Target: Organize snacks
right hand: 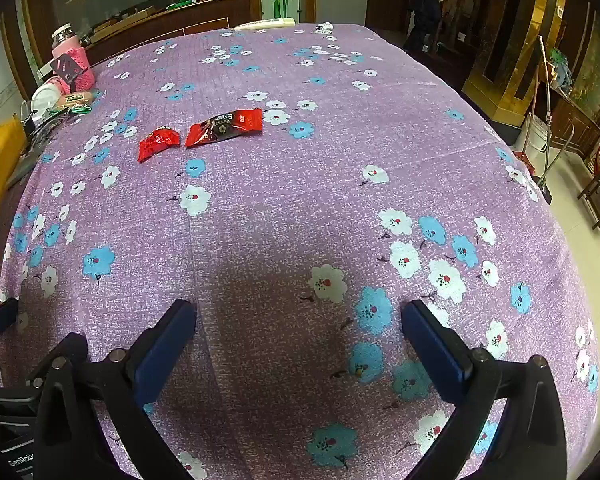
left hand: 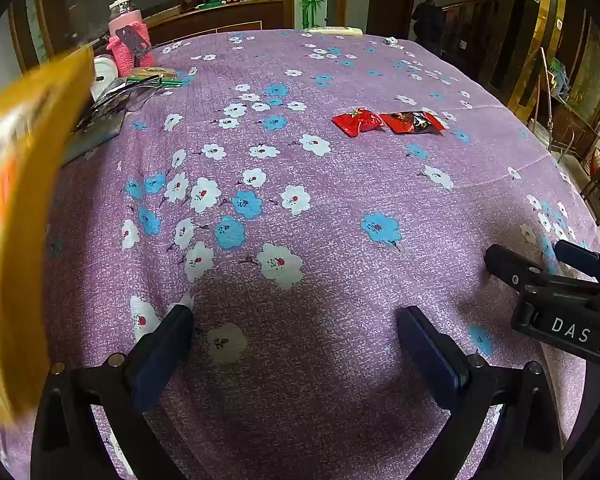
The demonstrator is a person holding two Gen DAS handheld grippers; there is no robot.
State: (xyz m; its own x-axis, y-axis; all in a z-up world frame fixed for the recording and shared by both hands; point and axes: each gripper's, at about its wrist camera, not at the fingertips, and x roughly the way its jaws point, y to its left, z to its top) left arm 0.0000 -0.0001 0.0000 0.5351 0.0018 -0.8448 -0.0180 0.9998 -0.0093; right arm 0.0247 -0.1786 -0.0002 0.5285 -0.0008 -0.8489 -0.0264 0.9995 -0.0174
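Your left gripper tilts steeply down over the flowered purple tablecloth, its fingers spread as wide as they go with nothing between them; your right gripper sits the same way, wide apart and empty, and it shows at 3 o'clock in the left wrist view, just beside the left one. Ahead of both lies a broad bare stretch of cloth; the table's far edge curves round at 12 o'clock and its right edge drops off at 2 o'clock. Two red snack packets lie side by side, almost touching, at 1 o'clock from the left gripper and 11 o'clock from the right, well apart from both. One blurred yellow bag crowds the left edge at 9 o'clock; one pink bottle stands at 11 o'clock among some clutter I cannot count.
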